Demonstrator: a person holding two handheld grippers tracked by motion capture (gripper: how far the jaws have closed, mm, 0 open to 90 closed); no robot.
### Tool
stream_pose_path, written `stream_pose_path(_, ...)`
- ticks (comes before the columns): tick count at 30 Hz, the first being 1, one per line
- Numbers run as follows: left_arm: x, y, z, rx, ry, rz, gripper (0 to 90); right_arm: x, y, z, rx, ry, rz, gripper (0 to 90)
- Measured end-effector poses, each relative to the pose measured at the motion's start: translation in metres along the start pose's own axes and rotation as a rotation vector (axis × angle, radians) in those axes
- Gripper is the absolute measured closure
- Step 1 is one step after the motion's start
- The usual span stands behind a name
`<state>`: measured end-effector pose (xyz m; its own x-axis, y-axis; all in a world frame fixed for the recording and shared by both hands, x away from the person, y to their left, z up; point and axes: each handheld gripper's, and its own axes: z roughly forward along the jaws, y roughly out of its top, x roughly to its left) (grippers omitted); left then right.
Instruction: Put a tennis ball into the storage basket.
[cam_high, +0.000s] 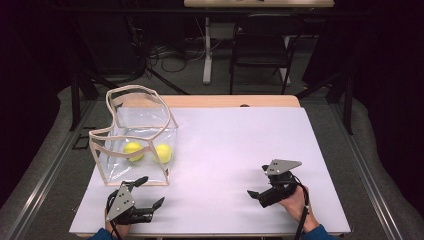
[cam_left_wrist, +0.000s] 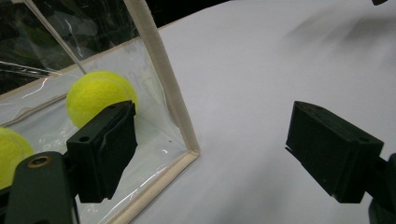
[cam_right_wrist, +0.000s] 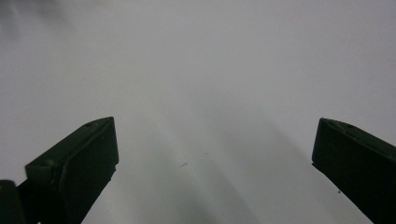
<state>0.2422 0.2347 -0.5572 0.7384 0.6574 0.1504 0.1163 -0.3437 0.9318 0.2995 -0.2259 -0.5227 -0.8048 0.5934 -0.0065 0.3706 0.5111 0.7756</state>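
The clear bag (cam_high: 137, 137) stood on the white surface (cam_high: 225, 150) with two tennis balls (cam_high: 133, 151) inside. The left gripper (cam_high: 145, 192), fingers apart and empty, sat just before the bag's near corner; the right gripper (cam_high: 261, 182), fingers likewise apart, lay well off to the bag's right

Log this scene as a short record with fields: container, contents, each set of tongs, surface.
container: clear bag with beige trim, standing open at the table's left
contents: two yellow tennis balls side by side inside
left tongs: open, empty, just in front of the bag's near corner
right tongs: open, empty, over bare surface
surface: white table cover
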Motion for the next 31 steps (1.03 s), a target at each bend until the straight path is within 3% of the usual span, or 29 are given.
stream_pose_path(20,0.000,0.000,0.000,0.005,0.002,0.002,16.0,-0.005,-0.040,-0.020,-0.036,-0.063,0.039,0.0)
stream_pose_path(31,0.000,0.000,0.001,0.006,0.001,0.005,16.1,-0.007,-0.049,-0.023,-0.042,-0.070,0.060,0.0)
